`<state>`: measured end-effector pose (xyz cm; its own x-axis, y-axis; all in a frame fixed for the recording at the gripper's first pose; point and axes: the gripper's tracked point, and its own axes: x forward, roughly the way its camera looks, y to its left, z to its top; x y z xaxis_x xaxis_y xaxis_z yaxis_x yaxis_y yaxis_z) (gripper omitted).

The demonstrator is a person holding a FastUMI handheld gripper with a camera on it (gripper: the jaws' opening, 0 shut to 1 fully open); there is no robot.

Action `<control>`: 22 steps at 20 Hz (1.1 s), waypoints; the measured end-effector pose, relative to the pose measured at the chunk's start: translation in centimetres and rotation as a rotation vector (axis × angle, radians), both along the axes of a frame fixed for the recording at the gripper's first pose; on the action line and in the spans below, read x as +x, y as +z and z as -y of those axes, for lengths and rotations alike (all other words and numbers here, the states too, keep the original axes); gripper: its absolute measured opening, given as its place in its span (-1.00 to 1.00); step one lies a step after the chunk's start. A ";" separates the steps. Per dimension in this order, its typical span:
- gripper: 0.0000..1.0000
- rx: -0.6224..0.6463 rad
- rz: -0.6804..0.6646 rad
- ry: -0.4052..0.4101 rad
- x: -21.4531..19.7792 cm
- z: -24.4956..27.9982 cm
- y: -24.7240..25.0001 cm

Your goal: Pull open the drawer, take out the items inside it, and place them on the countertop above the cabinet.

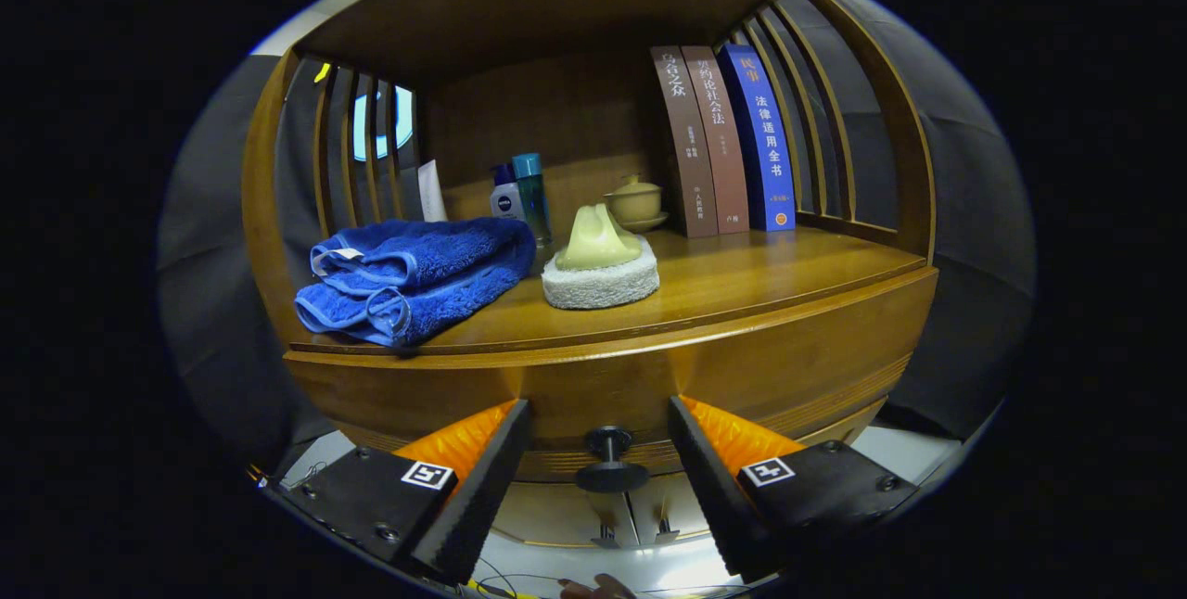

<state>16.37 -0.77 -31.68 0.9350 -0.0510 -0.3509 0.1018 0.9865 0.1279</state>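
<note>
Two jaws (598, 474) stood wide apart, gripping nothing, with the drawer knob (608, 460) dead centre between them and neither finger touching it. Drawer front (649, 376) sat flush with the cabinet just ahead of me, so the drawer was shut. Its contents were hidden; I couldn't tell whether anything was inside.

Beyond the jaws, up on the bench (760, 270): folded blue towel (413, 274) ahead-left, its edge overhanging the bench lip; a pale green piece (596, 239) sitting on a white sponge pad (601, 282) straight ahead. Further back were two bottles (519, 196), a lidded cup (634, 202) and three upright books (723, 140).

That fit either a closed drawer waiting for a pull, or a drawer emptied onto the bench and closed again. I couldn't settle which.

Risks, if a pull was due:
- The knob was small and round on a thin stem; an off-centre close would let it slip out.
- Pulling off-axis could rack the drawer.
- The towel overhang might snag on anything lifted past the lip.
- Mid-bench was crowded, so new items could knock the green piece off its pad.
</note>
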 end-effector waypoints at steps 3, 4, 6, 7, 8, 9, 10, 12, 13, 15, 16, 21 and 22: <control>0.95 0.001 -0.006 0.001 0.0 -0.1 0.0; 0.94 0.001 -0.009 0.005 -0.1 -0.1 0.1; 0.96 -0.009 -0.004 0.005 -0.4 0.0 0.7; 0.98 -0.017 0.004 0.007 -0.8 -0.2 1.2; 0.99 -0.025 0.010 0.011 -1.2 -0.3 1.7; 0.98 -0.032 0.010 0.015 -1.8 -0.4 2.2; 0.98 -0.036 0.011 0.019 -2.4 -0.5 2.9; 0.99 -0.030 0.025 0.030 -3.7 -0.8 4.8; 0.99 -0.024 0.037 0.038 -4.3 -1.0 6.0; 0.98 -0.022 0.058 0.041 -5.7 -0.9 8.7; 0.98 -0.018 0.071 0.041 -6.3 -0.9 10.2; 0.98 -0.043 0.169 0.032 -8.9 -0.9 18.9; 0.98 -0.056 0.195 0.032 -9.4 -1.0 20.8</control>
